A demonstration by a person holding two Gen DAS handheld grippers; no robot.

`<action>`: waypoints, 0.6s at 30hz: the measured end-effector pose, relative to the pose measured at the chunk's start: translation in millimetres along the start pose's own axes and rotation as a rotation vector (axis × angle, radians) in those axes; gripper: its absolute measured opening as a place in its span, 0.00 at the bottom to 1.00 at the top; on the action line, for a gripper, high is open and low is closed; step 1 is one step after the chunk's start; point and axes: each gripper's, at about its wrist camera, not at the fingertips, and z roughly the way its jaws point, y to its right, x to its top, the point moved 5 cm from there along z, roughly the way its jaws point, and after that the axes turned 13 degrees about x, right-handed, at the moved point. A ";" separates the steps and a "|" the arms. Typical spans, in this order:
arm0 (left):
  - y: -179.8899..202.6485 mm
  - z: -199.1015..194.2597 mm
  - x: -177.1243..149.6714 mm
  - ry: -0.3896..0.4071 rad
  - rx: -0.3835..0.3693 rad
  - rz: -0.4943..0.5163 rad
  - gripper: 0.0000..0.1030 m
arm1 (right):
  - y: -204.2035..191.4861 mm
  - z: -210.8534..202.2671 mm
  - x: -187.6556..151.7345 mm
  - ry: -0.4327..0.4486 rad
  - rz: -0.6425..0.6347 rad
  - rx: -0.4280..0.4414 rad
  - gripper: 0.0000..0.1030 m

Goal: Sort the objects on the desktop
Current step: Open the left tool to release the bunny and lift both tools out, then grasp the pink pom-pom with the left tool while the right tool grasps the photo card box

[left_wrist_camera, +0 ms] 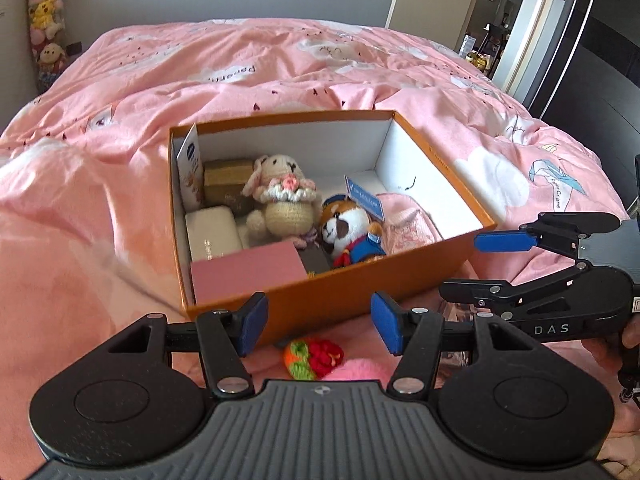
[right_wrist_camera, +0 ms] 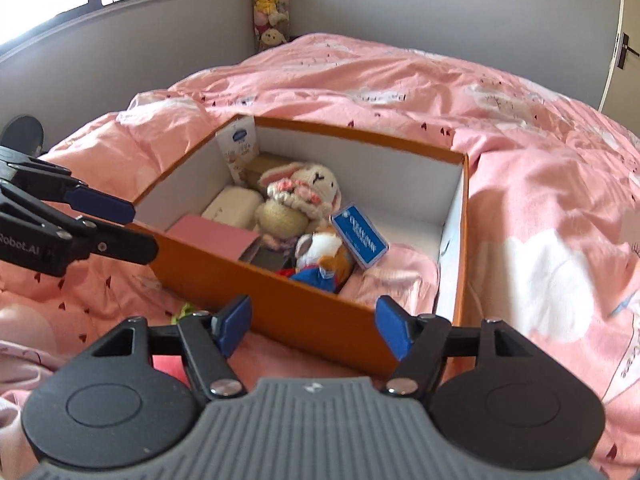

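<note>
Orange cardboard box (left_wrist_camera: 328,300) sits open on a bed w/ a pink duvet (left_wrist_camera: 240,76), approx. mid-bed. Both grippers hang just short of its near wall, tilted down toward it.

Left gripper (left_wrist_camera: 318,326): jaws spread wide, nothing between the blue pads. Below/between them on the duvet, outside the box, lies a small crochet piece (left_wrist_camera: 314,354) in red, green & orange, w/ something pink and fluffy (left_wrist_camera: 356,370) touching it on the near side.

Right gripper (right_wrist_camera: 316,328): jaws also spread apart, nothing pinched; the box's near wall shows through the gap. From the left wrist view it comes in from the right edge, beside the box's right corner.

Inside the box: crochet bunny (left_wrist_camera: 280,200) upright near the middle, plush dog in blue outfit (left_wrist_camera: 352,236) leaning just right of it w/ a blue tag (left_wrist_camera: 364,196) above it. Pink fabric (left_wrist_camera: 408,222) bunched at the right end. Left end: pink flat box (left_wrist_camera: 248,274) at the front, cream case (left_wrist_camera: 212,232) behind it, gold box (left_wrist_camera: 228,182) further back, a white carton (left_wrist_camera: 190,164) standing in the far left corner.

Plush toys (right_wrist_camera: 270,4) stacked in the room's corner.
</note>
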 end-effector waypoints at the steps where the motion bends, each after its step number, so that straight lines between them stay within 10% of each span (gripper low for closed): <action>1: -1.1 2.1 -8.0 -0.016 -0.002 -0.015 0.65 | 1.8 2.1 -6.9 -0.021 0.020 -0.003 0.67; 9: -5.3 12.6 -52.4 -0.121 -0.054 -0.129 0.65 | 43.5 16.3 -66.6 -0.192 0.249 -0.102 0.65; 18: 2.8 31.2 -61.7 -0.202 -0.069 -0.244 0.71 | 69.2 25.6 -83.9 -0.190 0.512 -0.019 0.66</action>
